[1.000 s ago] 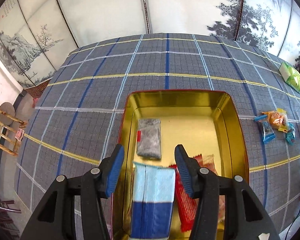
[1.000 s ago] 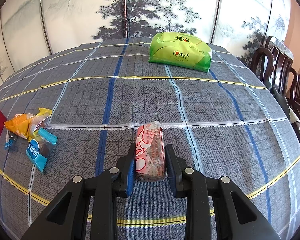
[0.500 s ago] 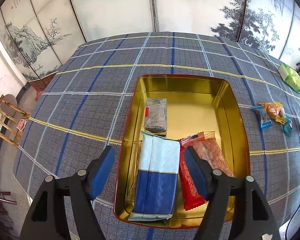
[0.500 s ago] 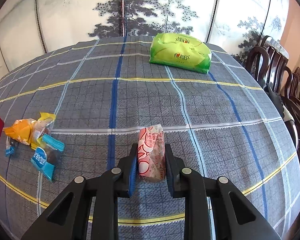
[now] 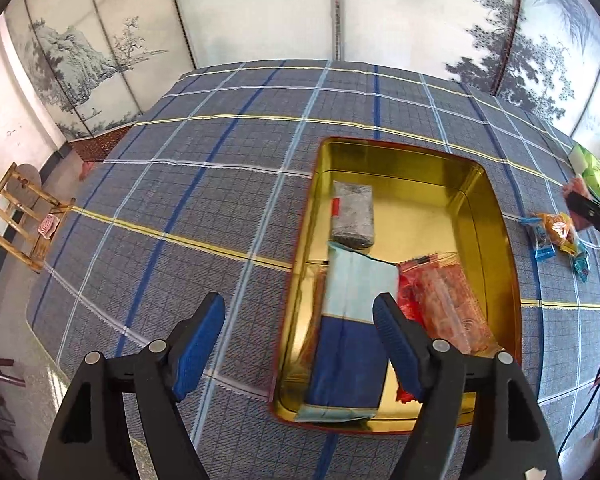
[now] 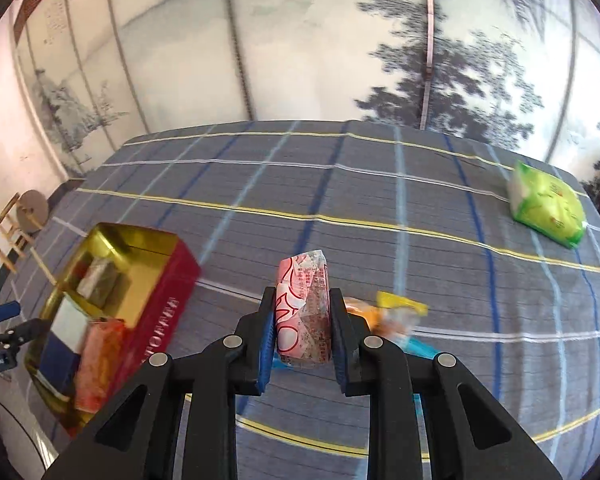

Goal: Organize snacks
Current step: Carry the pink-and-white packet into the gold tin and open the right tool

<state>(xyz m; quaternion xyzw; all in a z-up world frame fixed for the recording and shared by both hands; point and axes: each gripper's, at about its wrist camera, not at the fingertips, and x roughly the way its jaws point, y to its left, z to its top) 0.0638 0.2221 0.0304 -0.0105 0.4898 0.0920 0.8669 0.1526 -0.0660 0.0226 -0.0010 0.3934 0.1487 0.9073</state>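
Observation:
A gold-lined red tin (image 5: 496,216) sits on the checked tablecloth and holds a grey packet (image 5: 352,216), a blue and white packet (image 5: 352,320) and a red packet (image 5: 444,304). My left gripper (image 5: 300,334) is open and empty, above the tin's near left corner. My right gripper (image 6: 302,328) is shut on a pink and white snack packet (image 6: 304,312), held above the table to the right of the tin (image 6: 156,316). Small wrapped candies (image 6: 396,312) lie under it; they also show in the left wrist view (image 5: 556,232).
A green snack bag (image 6: 548,204) lies at the table's far right; it also shows in the left wrist view (image 5: 592,172). A wooden stool (image 5: 20,216) stands off the table's left side. Painted screens stand behind the table.
My left gripper has let go of the blue and white packet in the tin and pulled back to the left. My right gripper has lifted the pink packet and swung left toward the tin.

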